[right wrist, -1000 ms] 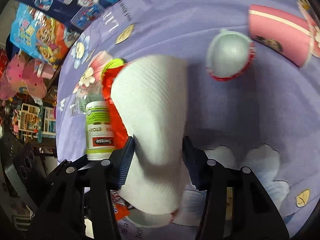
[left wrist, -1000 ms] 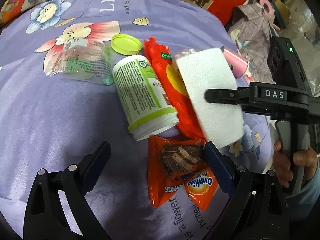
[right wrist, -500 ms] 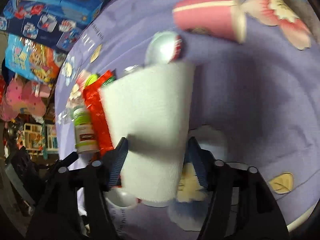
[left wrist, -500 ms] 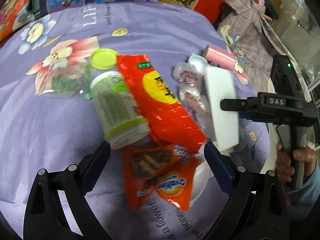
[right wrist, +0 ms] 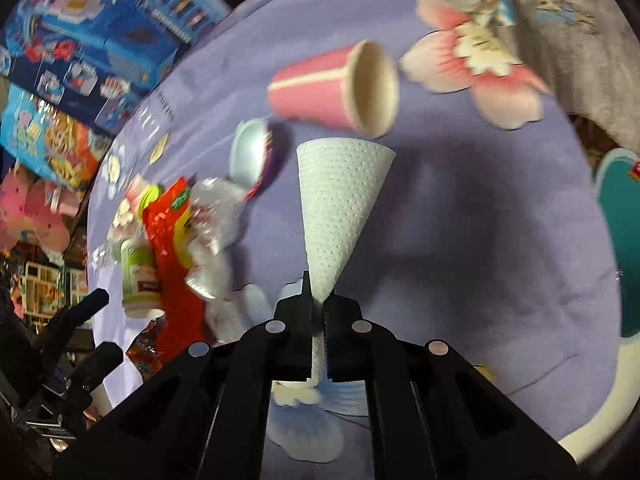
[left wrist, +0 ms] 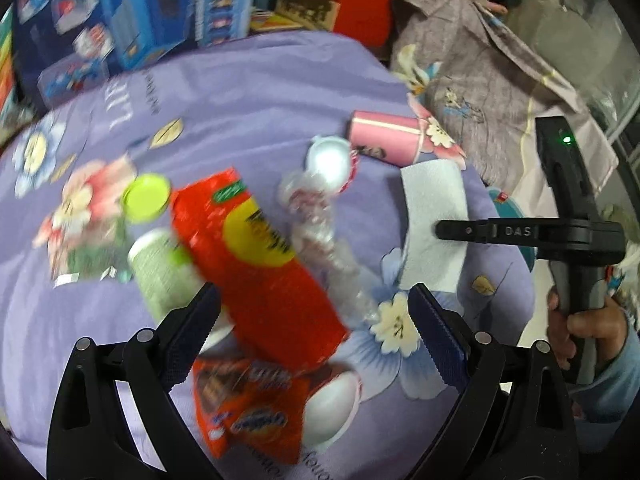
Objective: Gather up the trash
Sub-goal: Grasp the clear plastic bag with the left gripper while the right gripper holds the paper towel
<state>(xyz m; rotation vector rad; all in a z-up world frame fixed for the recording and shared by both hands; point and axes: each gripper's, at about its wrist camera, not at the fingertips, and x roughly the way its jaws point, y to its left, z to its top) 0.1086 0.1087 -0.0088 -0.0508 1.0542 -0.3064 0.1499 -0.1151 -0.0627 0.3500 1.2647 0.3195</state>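
Since the earlier frames, the right gripper (right wrist: 318, 304) had clenched hard on the white paper towel (right wrist: 340, 200): a second before, its fingers stood apart on either side of the sheet, and now they were pressed together with the towel pinched into a narrow neck between them. Above the fingers the towel fanned out into a cone shape in the right wrist view; in the left wrist view it showed as a flat white sheet (left wrist: 434, 224) at the tip of the right gripper (left wrist: 440, 230), lifted over the purple flowered cloth (left wrist: 260, 92). A hand (left wrist: 584, 328) in a blue sleeve gripped that tool's handle.

The left gripper (left wrist: 316, 334) had shifted too, so the litter sat lower in its view. Its fingers were spread wide and released, holding nothing, above the red snack bag (left wrist: 256, 264). Beside that bag lay a white and green bottle (left wrist: 164, 276), its green lid (left wrist: 146, 198) apart from it, and crumpled clear plastic (left wrist: 316, 224). An orange wrapper (left wrist: 248, 412) lay close under the left gripper, touching a white bowl-like piece (left wrist: 336, 404). Farther off, a pink paper cup (right wrist: 340, 88) lay on its side near a silver dome lid (right wrist: 250, 152).
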